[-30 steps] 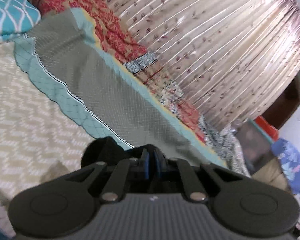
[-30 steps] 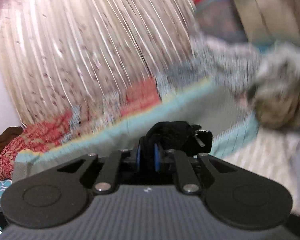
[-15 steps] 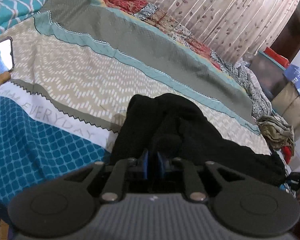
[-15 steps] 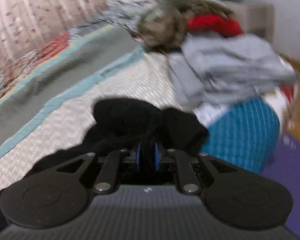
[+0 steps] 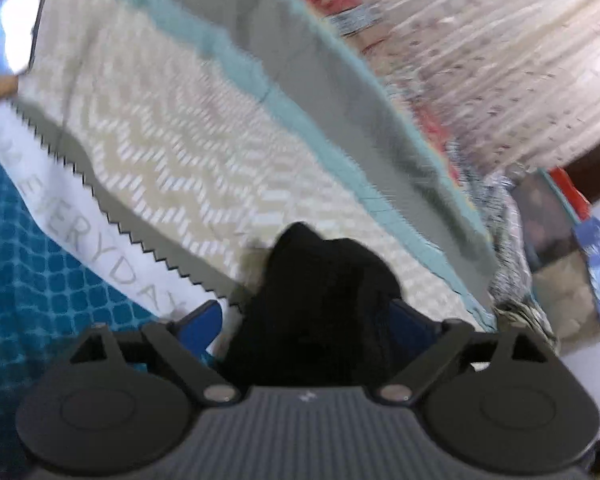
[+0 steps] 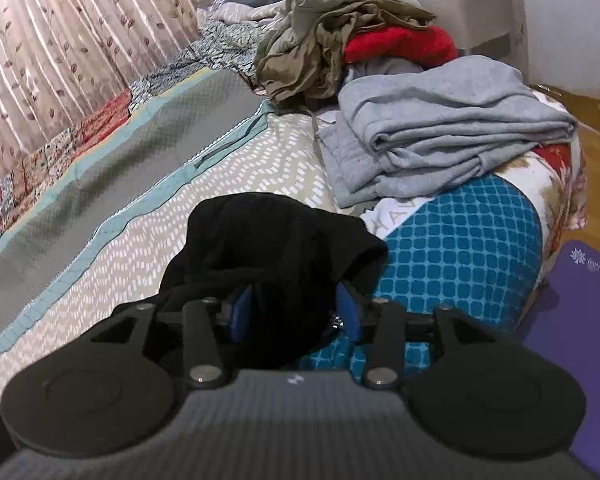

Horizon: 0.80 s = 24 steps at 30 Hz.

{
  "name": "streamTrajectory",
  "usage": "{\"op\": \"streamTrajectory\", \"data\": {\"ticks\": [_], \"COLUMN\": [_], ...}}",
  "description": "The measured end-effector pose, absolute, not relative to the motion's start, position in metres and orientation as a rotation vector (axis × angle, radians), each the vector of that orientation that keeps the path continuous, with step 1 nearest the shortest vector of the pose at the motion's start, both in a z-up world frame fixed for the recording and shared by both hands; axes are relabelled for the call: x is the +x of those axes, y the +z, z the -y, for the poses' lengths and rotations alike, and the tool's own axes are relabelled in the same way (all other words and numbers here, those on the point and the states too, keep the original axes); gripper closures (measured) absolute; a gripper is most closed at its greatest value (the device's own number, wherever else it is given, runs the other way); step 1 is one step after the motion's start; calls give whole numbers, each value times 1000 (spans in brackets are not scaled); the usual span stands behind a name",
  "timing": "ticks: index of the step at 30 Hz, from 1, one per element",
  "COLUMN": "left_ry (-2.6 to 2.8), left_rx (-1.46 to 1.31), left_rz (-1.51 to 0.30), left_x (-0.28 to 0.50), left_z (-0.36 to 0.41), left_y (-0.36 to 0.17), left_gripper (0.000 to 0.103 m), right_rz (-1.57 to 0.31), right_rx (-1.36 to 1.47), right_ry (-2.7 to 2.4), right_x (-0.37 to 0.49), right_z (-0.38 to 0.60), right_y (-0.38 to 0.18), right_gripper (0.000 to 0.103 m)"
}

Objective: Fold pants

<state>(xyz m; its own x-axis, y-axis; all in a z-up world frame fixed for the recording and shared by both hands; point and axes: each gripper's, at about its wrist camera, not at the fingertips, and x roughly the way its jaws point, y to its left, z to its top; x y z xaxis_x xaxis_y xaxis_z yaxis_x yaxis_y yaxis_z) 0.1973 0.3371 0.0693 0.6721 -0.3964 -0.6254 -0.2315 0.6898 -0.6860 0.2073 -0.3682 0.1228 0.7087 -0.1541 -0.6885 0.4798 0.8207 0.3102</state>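
Both my grippers, left point(image 5: 306, 326) & right point(image 6: 290, 312), spread w/ bunched black fabric pants point(image 6: 268, 248) at 12 between jaws, unpinched; could snag on retreat

Both grippers point(image 5: 306, 324) point(image 6: 296, 314): ribbed grey housing, black linkages, silver screws, blue jaws.

pants point(image 6: 268, 236): black | bedspread point(image 6: 236, 184): beige chevron, teal edge | sweater point(image 6: 440, 128): grey
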Motion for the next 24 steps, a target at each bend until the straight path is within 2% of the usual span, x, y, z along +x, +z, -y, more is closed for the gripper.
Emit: {"op": "streamTrajectory", "data": {"ticks": [8,10,11,12,13,17,24], "left_ry": [-75,-117,-138,-150,-160,-172,-118], "left_rx": [-868,-814,-780,-740,-720,-691,-920], "left_rz": [-859,-863,-881,-898,-899,-780,-476], "left_x": [249,262,267,272,274,256,175], "left_z": [-338,-324,-316,-308,-303,-305,-384], "left_y": [52,56,59,61,63,95,155], "left_gripper": [12,30,59,77,87,90,92], "right_rz": [-660,-644,-636,-632,-630,-630,-614], "right_rx": [519,522,528,533,535,540,598], "right_ry": [-398,-401,-399,-399,-398,-405,-421], "right_x": [201,200,199,199,199,197,205], "right_z": [376,378,379,379,379,384,398], "right_y": [133,136,136,137,138,137,133], "right_gripper": [53,53,53,53,53,53,53]}}
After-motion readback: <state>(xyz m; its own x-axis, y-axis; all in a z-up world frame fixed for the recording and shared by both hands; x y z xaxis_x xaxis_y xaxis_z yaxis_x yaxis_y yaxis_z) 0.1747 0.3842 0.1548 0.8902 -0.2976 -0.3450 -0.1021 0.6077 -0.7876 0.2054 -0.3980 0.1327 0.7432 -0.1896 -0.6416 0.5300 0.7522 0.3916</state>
